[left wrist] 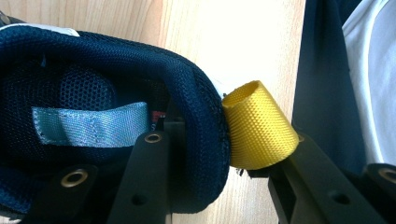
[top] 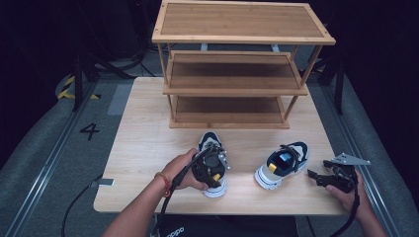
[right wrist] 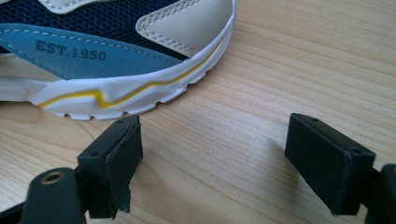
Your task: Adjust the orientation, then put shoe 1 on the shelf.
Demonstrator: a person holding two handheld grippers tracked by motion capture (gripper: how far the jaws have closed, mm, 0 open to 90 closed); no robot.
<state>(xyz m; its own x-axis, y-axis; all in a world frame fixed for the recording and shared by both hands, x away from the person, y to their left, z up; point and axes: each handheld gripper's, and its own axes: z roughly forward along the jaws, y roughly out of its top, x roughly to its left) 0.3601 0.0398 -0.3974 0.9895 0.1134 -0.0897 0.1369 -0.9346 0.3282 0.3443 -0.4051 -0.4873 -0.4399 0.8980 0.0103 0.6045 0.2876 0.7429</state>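
While the left tool [left wrist: 196, 154] is clamping the padded heel collar of the near-left shoe [top: 213, 163] on the surface [top: 148, 143], lifting it level would be wise; the right tool [right wrist: 229, 163], standing apart, is waiting beside the right shoe [right wrist: 116, 56], marked "EST.1950".

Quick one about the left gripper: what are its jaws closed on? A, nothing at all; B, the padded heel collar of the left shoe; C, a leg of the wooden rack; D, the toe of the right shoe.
B: in the left gripper view the left gripper has one jaw inside the left shoe and the other outside by the yellow heel loop, pinching the navy collar.
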